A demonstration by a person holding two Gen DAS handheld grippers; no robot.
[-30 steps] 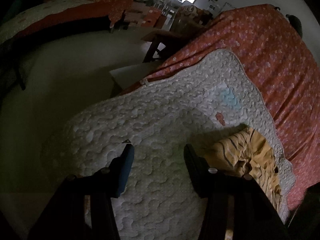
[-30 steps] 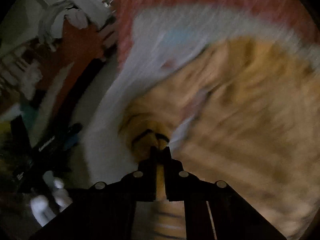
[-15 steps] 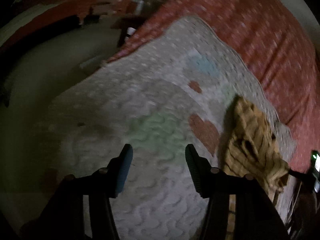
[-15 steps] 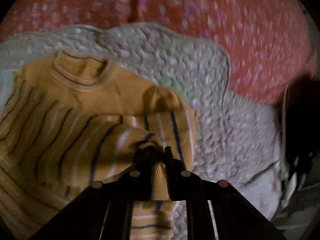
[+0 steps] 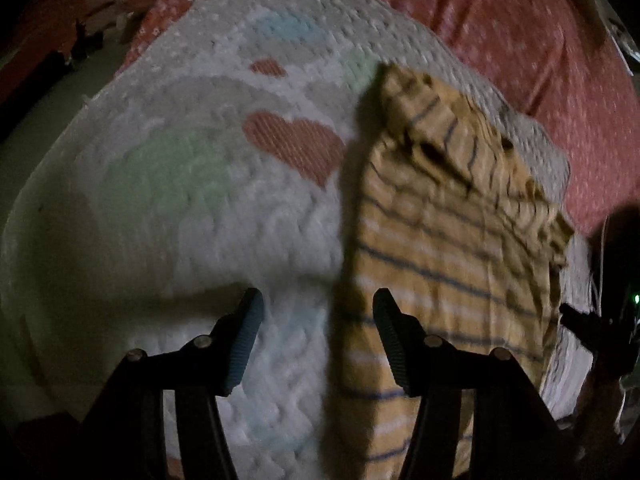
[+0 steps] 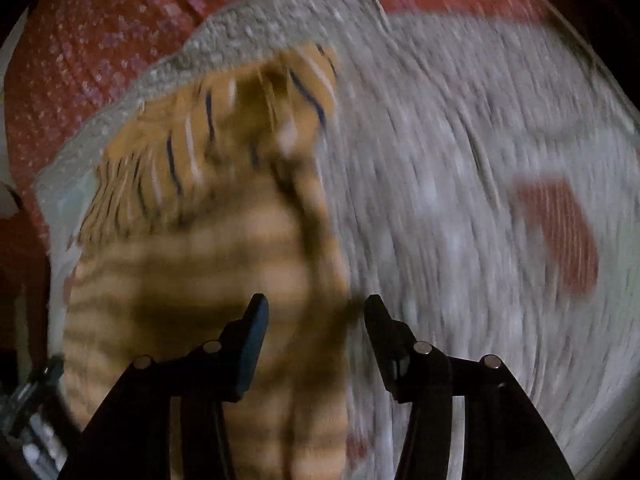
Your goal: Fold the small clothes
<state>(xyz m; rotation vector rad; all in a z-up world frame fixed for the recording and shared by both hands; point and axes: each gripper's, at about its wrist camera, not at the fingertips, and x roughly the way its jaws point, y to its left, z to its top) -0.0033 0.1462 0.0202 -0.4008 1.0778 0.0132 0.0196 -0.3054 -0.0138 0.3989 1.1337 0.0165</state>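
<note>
A small yellow sweater with dark and white stripes [image 5: 444,240] lies on a white quilted mat [image 5: 200,208] on the bed. In the left wrist view my left gripper [image 5: 316,312] is open and empty, above the mat at the sweater's left edge. In the right wrist view the sweater [image 6: 200,272] lies rumpled under and ahead of my right gripper [image 6: 316,316], which is open and holds nothing. This view is blurred by motion.
The mat [image 6: 460,200] carries red heart patches [image 5: 292,144] and pale green and blue shapes. It lies on a red flowered bedspread [image 5: 540,40]. A dark object with a green light [image 5: 624,312] sits at the right edge.
My right gripper has opened and let go of the sweater, which now lies flatter on the mat. My left gripper has moved closer to the sweater's left edge.
</note>
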